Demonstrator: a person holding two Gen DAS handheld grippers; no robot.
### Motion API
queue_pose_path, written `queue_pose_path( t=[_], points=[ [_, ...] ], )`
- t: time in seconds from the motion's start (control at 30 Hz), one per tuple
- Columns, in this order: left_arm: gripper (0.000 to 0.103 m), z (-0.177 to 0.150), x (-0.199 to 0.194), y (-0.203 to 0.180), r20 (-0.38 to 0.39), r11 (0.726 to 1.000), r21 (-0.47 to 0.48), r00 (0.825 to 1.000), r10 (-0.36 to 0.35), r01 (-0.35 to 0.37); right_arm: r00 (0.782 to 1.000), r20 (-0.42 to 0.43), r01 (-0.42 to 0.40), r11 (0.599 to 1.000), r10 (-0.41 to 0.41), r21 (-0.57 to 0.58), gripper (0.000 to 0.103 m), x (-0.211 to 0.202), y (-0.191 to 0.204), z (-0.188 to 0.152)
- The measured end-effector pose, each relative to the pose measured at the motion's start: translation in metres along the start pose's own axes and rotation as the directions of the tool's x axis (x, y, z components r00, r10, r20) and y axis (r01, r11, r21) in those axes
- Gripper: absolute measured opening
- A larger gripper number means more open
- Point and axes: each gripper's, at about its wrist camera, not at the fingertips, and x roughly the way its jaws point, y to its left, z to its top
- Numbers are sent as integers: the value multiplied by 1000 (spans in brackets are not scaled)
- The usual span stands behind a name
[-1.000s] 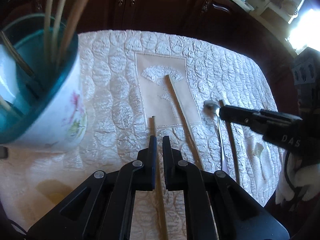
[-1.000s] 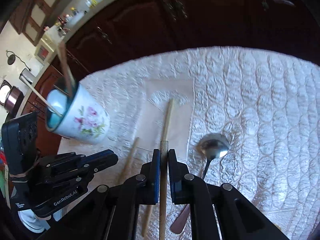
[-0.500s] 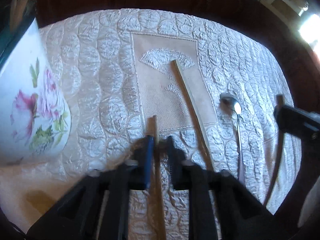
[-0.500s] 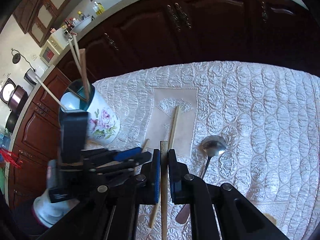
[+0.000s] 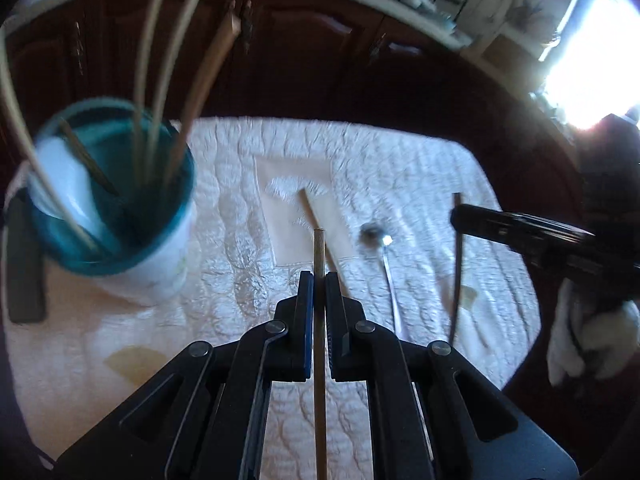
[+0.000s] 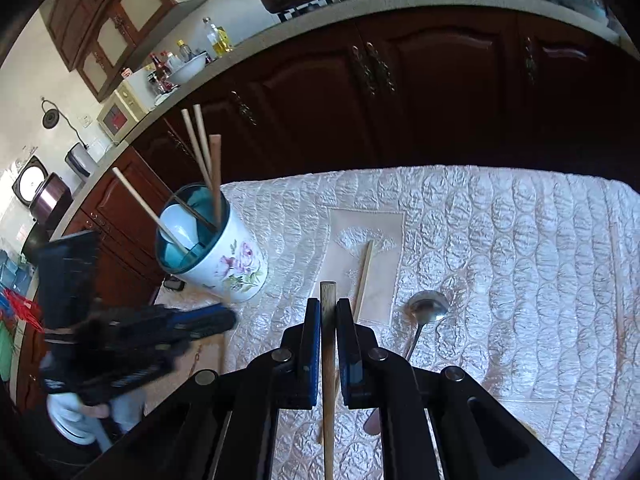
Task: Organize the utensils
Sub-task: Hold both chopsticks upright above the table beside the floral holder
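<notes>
You are holding one wooden chopstick in each hand-held gripper: the left hand-held gripper [image 5: 315, 280] is clamping a round chopstick [image 5: 319, 256], the right hand-held gripper [image 6: 328, 308] a flat-ended chopstick [image 6: 328, 300]. Both are hanging above the quilted surface [image 6: 500, 240]. The step in hand is carrying these to the floral holder [image 6: 224, 258], already bristling with sticks. Next you are needing to tip each down into its rim. A spoon [image 6: 426, 308] and a third chopstick [image 6: 365, 272] are lying unsorted.
</notes>
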Motion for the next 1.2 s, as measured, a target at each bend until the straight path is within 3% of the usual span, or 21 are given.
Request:
queue_pose_path(
  t=[0.53, 0.9, 1.2],
  points=[
    [4, 10, -108, 3, 199, 1000, 9, 980, 6, -8, 997, 79, 5, 997, 1, -80, 7, -46, 35, 9],
    [4, 16, -116, 9, 234, 1000, -18, 972, 8, -4, 992, 119, -24, 995, 36, -94, 7, -59, 49, 24],
    [4, 16, -100, 8, 204, 1000, -15, 979, -22, 25, 993, 108, -47, 997, 54, -68, 7, -47, 44, 25]
  ],
)
